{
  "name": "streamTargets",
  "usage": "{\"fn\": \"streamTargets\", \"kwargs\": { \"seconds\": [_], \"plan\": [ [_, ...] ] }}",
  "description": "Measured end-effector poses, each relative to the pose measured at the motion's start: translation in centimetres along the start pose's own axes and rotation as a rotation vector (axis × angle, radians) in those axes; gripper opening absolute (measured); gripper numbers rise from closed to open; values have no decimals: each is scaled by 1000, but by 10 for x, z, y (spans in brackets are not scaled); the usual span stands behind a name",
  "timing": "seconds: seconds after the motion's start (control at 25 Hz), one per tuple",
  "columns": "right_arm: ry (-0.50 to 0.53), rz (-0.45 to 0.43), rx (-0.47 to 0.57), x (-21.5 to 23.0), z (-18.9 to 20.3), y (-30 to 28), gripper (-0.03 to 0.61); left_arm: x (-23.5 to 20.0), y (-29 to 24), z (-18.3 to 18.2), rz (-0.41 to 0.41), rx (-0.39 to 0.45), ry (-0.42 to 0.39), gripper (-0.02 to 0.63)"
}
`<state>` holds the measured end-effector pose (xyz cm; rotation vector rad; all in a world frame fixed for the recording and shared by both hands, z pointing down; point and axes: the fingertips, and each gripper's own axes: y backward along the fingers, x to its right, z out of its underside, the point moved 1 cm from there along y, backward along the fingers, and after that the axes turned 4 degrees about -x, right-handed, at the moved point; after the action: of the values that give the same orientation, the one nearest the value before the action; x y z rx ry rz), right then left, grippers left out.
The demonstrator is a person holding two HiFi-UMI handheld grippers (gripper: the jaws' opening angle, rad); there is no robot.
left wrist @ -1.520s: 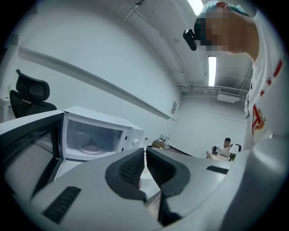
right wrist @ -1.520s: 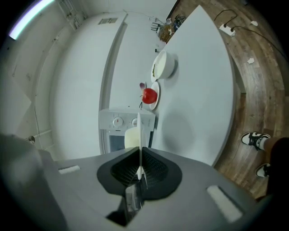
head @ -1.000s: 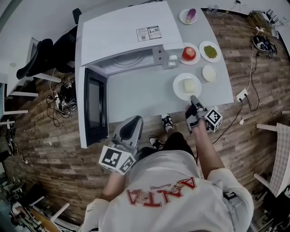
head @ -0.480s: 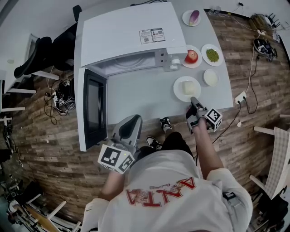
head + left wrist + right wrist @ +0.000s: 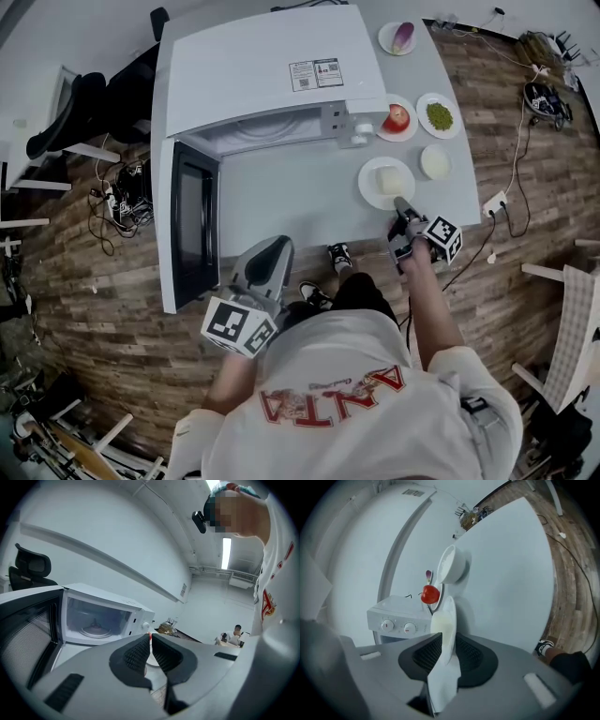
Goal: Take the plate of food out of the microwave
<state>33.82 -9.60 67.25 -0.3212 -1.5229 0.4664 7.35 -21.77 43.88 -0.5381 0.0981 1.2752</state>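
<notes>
Grey right tongs (image 5: 446,644) have just been opening, and the plate (image 5: 368,190) has its near rim right there between the two pads, which stand slack on either side of it. That plate is flat on the surface (image 5: 300,202), out in front of the microwave's control panel, with a pale block of food (image 5: 391,178) in its middle. Over to the left tongs (image 5: 149,639): pads together, only a sliver of light between the tips and nothing in them, held low by the person's body and pointing toward the open oven.

Further out, the microwave (image 5: 262,75) stands at the back of the surface, its door (image 5: 192,225) swung wide to the left, and the turntable (image 5: 95,631) shows inside the cavity.

Beyond the plate, near the surface's right edge, there's a small white dish (image 5: 436,161). Behind that, a saucer with a red fruit (image 5: 397,117) sits beside one of green bits (image 5: 438,114). At the far corner, a saucer holds something purple (image 5: 402,37).
</notes>
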Motion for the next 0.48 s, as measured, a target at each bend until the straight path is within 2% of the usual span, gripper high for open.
{"fn": "streamTargets", "kwargs": {
  "seconds": [0.16, 0.32, 0.48],
  "plan": [
    [158, 44, -71, -9, 3, -4, 119, 0, 0, 1, -1, -1, 0, 21],
    [404, 125, -200, -10, 18, -10, 210, 1, 1, 1, -1, -2, -3, 21],
    [649, 228, -317, -4, 32, -11, 233, 2, 3, 0, -5, -2, -3, 21]
  ]
}}
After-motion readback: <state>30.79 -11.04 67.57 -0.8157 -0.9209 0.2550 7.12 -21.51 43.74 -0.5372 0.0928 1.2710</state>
